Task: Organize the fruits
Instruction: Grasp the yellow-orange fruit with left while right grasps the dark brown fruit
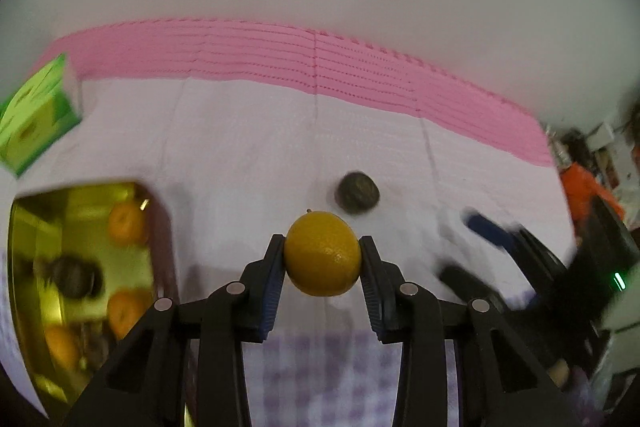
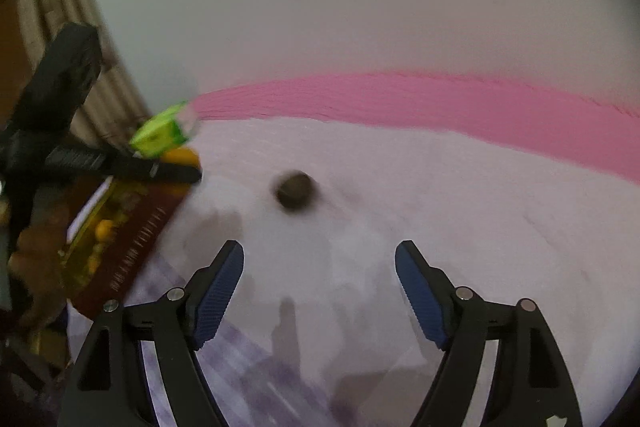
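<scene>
White tablecloth [image 1: 248, 147], pink edge band [image 1: 280, 55]

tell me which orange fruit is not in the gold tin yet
The yellow-orange fruit clamped between the left tongs. The other orange fruits lie inside the gold tin at the left.

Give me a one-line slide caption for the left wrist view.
Left gripper clamps a yellow-orange fruit above the white cloth, gold tray left, dark fruit beyond.

Pale lettering on dark red box side [image 2: 136, 251], too blurred to read.
</scene>
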### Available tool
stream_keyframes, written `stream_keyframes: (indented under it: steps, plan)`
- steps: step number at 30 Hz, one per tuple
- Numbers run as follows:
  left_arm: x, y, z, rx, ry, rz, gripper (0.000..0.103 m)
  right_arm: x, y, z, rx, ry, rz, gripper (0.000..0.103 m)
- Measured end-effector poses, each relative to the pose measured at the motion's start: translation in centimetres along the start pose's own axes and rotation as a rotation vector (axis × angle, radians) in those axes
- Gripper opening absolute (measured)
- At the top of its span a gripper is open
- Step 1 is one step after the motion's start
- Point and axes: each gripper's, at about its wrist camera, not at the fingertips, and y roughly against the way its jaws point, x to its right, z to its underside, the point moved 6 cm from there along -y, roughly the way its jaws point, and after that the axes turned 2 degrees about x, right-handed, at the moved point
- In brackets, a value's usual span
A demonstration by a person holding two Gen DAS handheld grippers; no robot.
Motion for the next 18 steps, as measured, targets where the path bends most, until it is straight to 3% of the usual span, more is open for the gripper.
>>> stream_keyframes:
  steps: [9, 11, 16, 18]
  plan:
    - [-4.1, 6.3, 3.6, 0.074, 0.059, -0.064, 0.037, -1.2, -8.0, -1.7, -0.142, 0.144, -0.016, 0.072]
    - [-5.2, 7.7, 4.6, 0.084, 0.071, -0.086, 0.037, -1.3, -8.9, -1.6, -0.160, 0.147, -0.021, 0.067]
    - [-8.1, 10.0, 6.5, 0.093, 0.125, -0.125, 0.037, -1.7, -10.1, -1.8, -0.186, 0.181, 0.012, 0.036]
    - [-9.5, 11.3, 7.8, 0.104, 0.151, -0.149, 0.037, -2.0, -10.1, -1.7, -0.198, 0.176, 0.018, 0.035]
